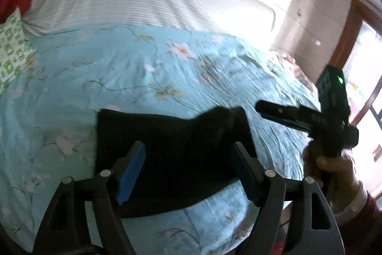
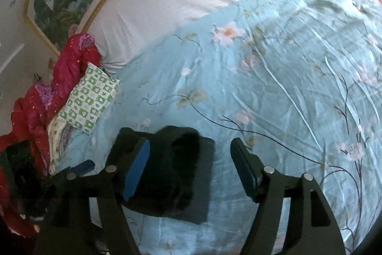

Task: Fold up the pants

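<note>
A light blue flowered quilt covers the bed and gives a broad, soft surface for folding. Near its close edge lie the black fabric pants, already a compact, roughly rectangular bundle with one raised fold at the top, so the folding looks nearly done. The left gripper hangs above them, jaws wide and empty. The right gripper is likewise spread wide just beside the bundle, gripping nothing.
</note>
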{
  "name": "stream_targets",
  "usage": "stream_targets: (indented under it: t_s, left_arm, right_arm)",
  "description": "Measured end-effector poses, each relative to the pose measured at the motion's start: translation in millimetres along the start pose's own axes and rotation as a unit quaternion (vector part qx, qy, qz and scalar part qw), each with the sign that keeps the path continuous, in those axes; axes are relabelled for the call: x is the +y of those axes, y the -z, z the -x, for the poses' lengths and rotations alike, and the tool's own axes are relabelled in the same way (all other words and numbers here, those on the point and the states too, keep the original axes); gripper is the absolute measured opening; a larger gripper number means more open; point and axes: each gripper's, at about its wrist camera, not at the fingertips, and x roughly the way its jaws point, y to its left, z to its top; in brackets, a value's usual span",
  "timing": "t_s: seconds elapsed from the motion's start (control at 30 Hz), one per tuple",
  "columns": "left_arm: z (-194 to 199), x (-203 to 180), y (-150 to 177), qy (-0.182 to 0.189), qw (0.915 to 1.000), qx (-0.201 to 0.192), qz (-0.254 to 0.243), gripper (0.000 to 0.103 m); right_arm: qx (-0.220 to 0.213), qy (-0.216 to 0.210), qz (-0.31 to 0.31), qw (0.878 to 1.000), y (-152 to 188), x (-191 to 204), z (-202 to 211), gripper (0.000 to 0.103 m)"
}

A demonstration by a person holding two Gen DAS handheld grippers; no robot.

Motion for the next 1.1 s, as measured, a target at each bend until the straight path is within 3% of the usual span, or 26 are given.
stream_targets:
  t_s: [0.27,0.57,0.97,1.1]
  left_arm:
    - [-2,52,-6,-0.042,0.9973,0.010,0.060,0.079]
    - [-41,101,4,-0.033,0.9899,0.056,0.126,0.080]
    - [-82,130,3,-0.045,0.9806,0.082,0.172,0.080]
    - [-91,133,3,-0.051,0.9800,0.090,0.170,0.079]
  right_arm:
    - [0.011,0.039,0.030,0.999,6,31,-19,0.076]
    - [0.035,0.070,0.018,0.997,17,26,-34,0.077]
    - [0.048,0.108,0.027,0.993,33,13,-46,0.077]
    - [0.053,0.100,0.019,0.993,36,3,-49,0.077]
